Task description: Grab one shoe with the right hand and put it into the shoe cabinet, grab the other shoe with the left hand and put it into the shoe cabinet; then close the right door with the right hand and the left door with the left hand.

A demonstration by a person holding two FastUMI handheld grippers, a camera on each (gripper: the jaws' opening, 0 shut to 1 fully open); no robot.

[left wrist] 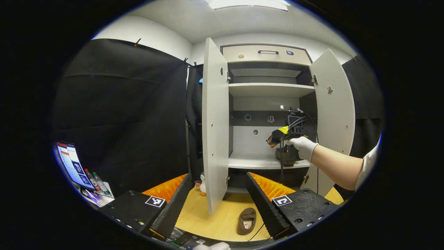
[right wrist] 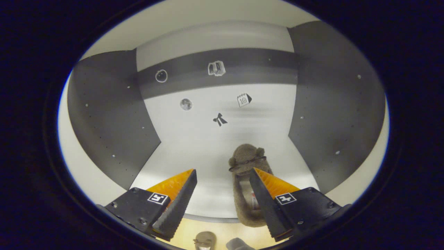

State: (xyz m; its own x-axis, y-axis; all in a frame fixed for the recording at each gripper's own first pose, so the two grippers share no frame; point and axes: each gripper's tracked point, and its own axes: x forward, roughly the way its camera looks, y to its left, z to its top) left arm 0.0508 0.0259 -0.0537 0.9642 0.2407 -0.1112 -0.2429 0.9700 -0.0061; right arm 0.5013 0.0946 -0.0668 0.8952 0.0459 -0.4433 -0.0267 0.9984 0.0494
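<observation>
Left gripper view gives me the whole shoe cabinet (left wrist: 267, 104): left door (left wrist: 215, 125) and right door (left wrist: 334, 118) both swung wide, upper shelves bare, and a gloved hand (left wrist: 302, 146) reaching my right gripper (left wrist: 277, 137) in over the lower shelf (left wrist: 256, 161). My left gripper (left wrist: 222, 194) hangs back from the cabinet with its jaws spread, holding nothing.

From the right gripper view, I see the first slipper (right wrist: 247, 180) lying on that shelf, toe toward the back panel, its heel reaching the shelf's front edge. The right gripper (right wrist: 222, 189) has its jaws spread apart; one finger overlaps the slipper's side in the picture, and I cannot tell whether it touches.

The second slipper (left wrist: 247, 220) lies on the wooden floor (left wrist: 215, 222) in front of the cabinet, between my left fingers, near the foot of the left door.

My worry is the retreat: if that finger catches the slipper's rim as I back out, I judge it could drag the slipper off the front edge. The heel sits so far forward that the right door may knock it when closed. The left door's lower corner stands near the floor slipper, so a wide reach with the left gripper could bump it.
</observation>
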